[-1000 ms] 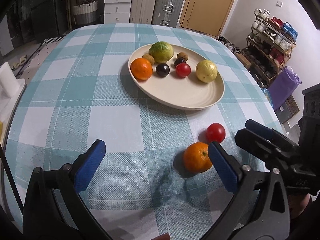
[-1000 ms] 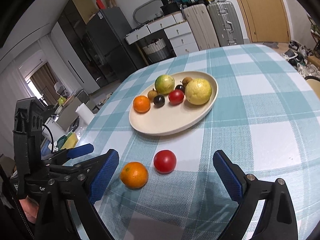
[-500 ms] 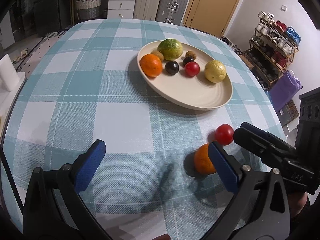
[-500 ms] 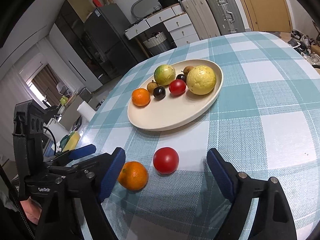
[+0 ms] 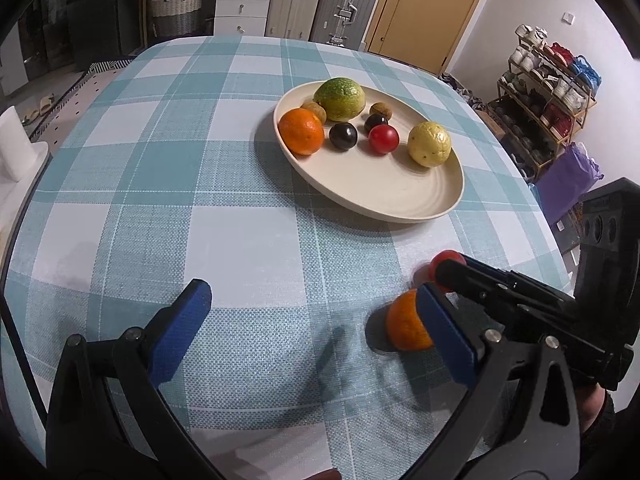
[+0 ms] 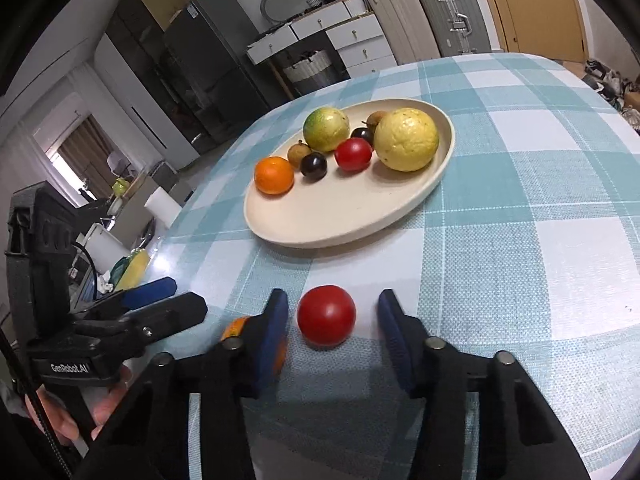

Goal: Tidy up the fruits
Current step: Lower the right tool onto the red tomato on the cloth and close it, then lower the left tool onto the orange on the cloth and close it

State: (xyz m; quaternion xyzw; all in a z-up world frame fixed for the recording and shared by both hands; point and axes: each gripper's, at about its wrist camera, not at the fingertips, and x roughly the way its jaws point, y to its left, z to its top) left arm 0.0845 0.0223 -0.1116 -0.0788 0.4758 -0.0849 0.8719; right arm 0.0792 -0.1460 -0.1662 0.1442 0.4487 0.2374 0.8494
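While closing in: right claw [image 6: 332, 328] part open, blue pads either side of the red tomato [image 6: 326, 315], nothing held yet.
Tomato place: on the checked cloth [image 6: 520, 208], between the pads, short of the plate [image 6: 340, 220] ahead.
Grip advice: centre first, squeeze gently, skin likely soft.
Hazard: loose orange [image 5: 404, 326] just outside the left pad [image 6: 272, 332]; avoid nudging.
Left claw [image 5: 312, 332]: wide open, empty, orange beside its right pad.
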